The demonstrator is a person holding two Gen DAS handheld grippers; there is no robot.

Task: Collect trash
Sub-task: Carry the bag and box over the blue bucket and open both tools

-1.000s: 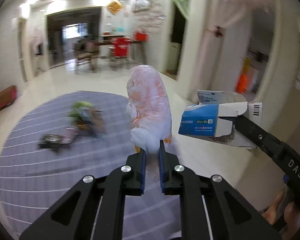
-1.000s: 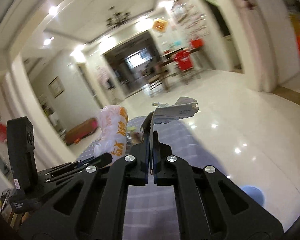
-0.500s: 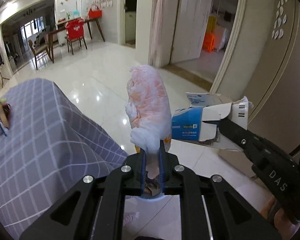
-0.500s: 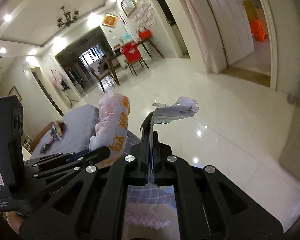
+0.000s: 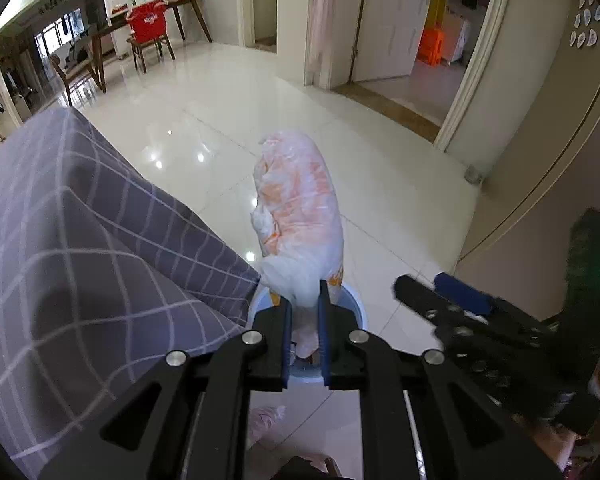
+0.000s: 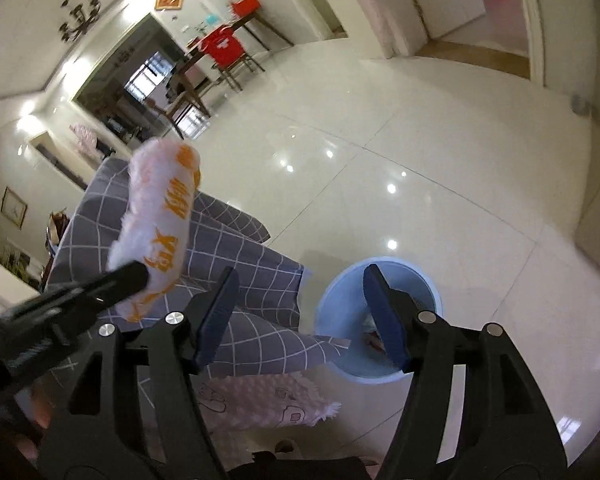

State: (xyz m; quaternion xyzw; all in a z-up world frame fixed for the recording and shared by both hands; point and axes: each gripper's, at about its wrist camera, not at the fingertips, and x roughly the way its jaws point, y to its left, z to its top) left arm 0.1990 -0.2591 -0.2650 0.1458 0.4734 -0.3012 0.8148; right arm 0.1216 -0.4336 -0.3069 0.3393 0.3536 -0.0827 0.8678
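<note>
Shiny white floor tiles spread across a big room, and a grey checked cloth hung down over the bench on one side. Beside the hanging cloth stood a light blue bin on the floor. The right tool was over the bin with its jaws opening, and nothing was between them. Some bits of trash seemed to lie at the bottom of the bin, but they were too small and too hidden to name. So that part of the job looked done. The left tool was pressed together on the tail of a white and orange plastic bag. The bag stuck up past the tool, right above the bin, and was not in it yet. It probably had to be dropped in next. Far off on the bench, a few small things showed at the edge, maybe more trash to pick up.
</note>
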